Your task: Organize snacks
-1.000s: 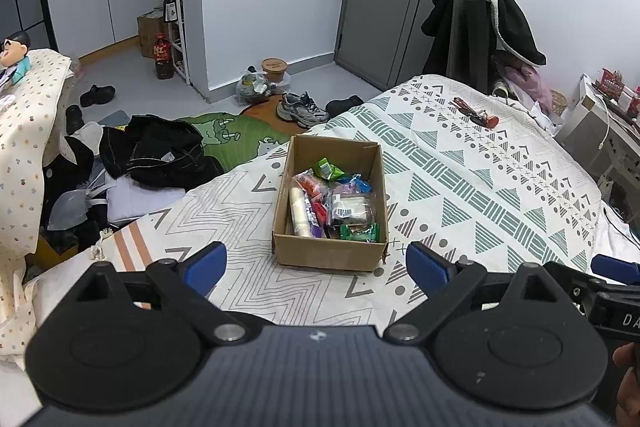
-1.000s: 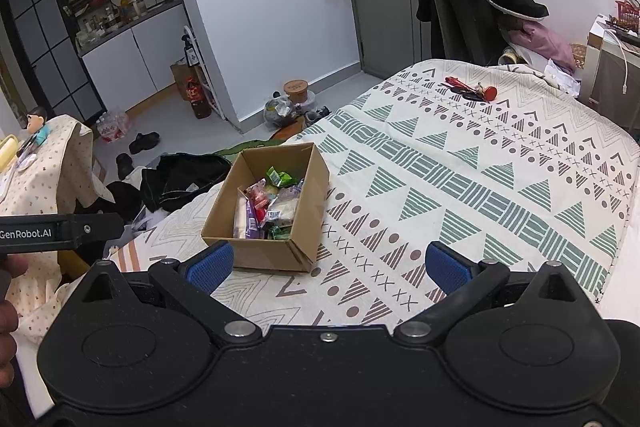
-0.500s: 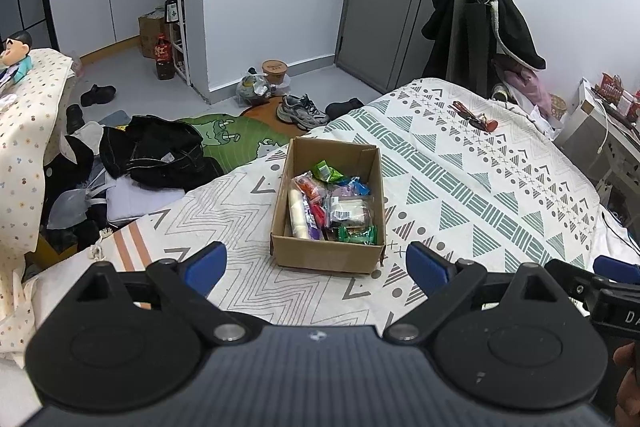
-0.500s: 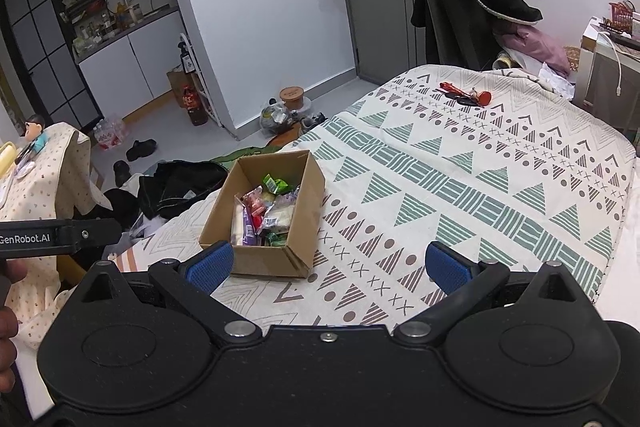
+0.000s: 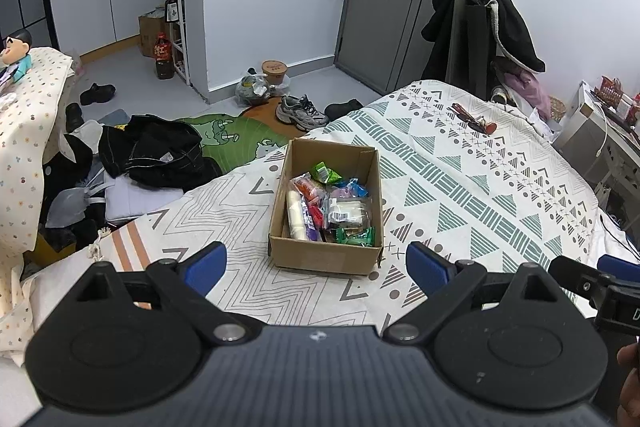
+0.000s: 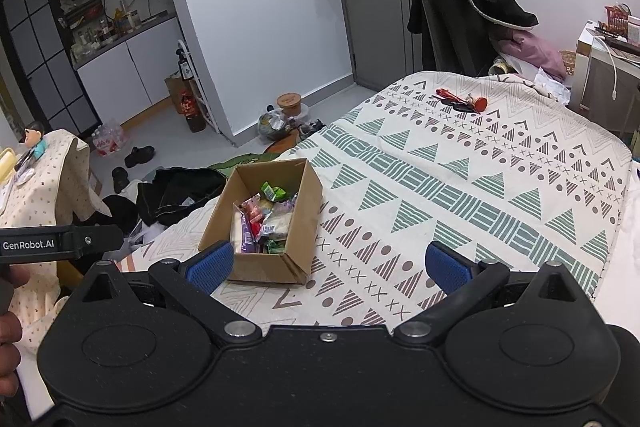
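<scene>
At the far left a heap of black clothing (image 5: 154, 157) lies on the floor beside the bed, just below the corner nearest the box. The left gripper (image 5: 316, 263) hovers low over the near edge of the patterned bedspread (image 5: 472, 187), its blue-padded jaws spread wide with nothing between them. Straight ahead of it sits the open brown cardboard box (image 5: 325, 255), and inside it the task's things: a jumble of small wrapped snacks (image 5: 330, 205), among them a pale tube-shaped pack, a clear pack with a barcode label and green wrappers at both ends. All the snacks in sight lie in the box; none shows on the bedspread around it, so this fits either a pile waiting to be sorted or a collection already gathered.

Further right, the right gripper (image 6: 330, 267) also hangs with jaws wide and empty, the box (image 6: 264, 267) just beyond its left finger. Far back on the bed lies a small red-and-black object (image 6: 464, 101), too small to identify; it may be no snack at all.

The risks, as I judge them: the box rests close to the bed's corner on soft bedding, so a push from either gripper could tip or slide it toward the floor. The wrappers look slick and overlapped, so a pinch might catch two at once or slip off.
</scene>
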### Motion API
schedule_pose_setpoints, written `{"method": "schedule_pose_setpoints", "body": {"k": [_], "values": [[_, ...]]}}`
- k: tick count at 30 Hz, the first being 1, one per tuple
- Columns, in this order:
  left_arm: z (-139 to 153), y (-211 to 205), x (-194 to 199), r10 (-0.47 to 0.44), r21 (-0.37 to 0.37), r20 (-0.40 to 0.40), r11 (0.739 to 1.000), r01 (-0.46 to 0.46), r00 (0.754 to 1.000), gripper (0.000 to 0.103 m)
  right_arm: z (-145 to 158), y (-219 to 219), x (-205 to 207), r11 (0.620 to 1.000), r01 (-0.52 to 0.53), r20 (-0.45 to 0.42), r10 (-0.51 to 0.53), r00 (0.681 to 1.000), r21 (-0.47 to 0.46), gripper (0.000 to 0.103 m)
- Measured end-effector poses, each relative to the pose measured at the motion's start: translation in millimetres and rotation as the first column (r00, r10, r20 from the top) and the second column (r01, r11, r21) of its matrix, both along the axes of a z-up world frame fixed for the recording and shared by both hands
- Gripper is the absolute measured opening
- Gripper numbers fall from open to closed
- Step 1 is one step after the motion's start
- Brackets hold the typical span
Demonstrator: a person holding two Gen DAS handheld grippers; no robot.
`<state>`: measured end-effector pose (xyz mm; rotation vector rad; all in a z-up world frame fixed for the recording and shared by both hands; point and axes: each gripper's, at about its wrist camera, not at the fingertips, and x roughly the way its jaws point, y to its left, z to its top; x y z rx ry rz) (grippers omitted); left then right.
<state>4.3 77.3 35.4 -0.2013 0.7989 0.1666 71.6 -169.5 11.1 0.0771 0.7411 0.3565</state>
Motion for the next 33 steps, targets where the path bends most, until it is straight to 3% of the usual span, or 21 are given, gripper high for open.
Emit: {"method": "schedule_pose_setpoints", "body": {"k": [33], "values": [[3.6,1.5,0.0,-0.002,-0.005,0.013,1.0,0.002,1.0,0.096,4.7,6.5,-0.5,1.0,-0.004,0.006,0.004,1.0,-0.023,0.103]]}}
